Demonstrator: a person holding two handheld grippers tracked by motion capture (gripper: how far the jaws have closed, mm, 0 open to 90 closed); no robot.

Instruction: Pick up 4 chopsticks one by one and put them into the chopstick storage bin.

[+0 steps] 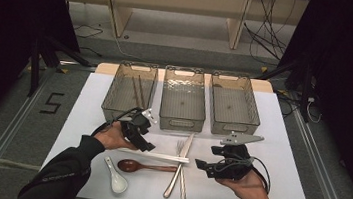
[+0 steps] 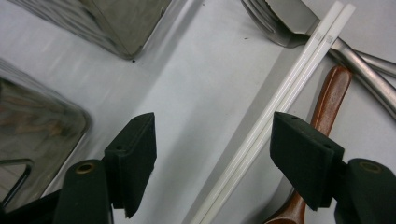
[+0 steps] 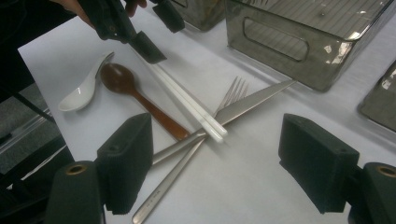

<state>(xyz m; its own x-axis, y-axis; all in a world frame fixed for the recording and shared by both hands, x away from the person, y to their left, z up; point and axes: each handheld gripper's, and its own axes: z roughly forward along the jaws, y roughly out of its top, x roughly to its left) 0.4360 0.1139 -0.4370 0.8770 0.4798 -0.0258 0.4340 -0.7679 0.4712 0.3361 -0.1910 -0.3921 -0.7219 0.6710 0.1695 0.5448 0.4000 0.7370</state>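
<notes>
A pair of white chopsticks (image 1: 163, 156) lies flat on the white table (image 1: 279, 192), its right end resting on a crossed steel fork (image 1: 183, 181) and knife (image 1: 187, 146). My left gripper (image 1: 144, 137) hangs open over the pair's left end. In the left gripper view the chopsticks (image 2: 261, 126) run between the spread jaws, closer to the right one. My right gripper (image 1: 209, 158) is open to the right of the cutlery with nothing in it. In the right gripper view, the chopsticks (image 3: 187, 100), fork (image 3: 233, 93) and knife (image 3: 252, 100) lie ahead of the gripper (image 3: 217, 140).
A brown wooden spoon (image 1: 139, 166) and a white ceramic spoon (image 1: 116, 177) lie near the front edge. Three clear bins stand in a row behind: the left bin (image 1: 115, 92) holds brown chopsticks, while the middle bin (image 1: 181, 122) and right bin (image 1: 253, 113) look empty.
</notes>
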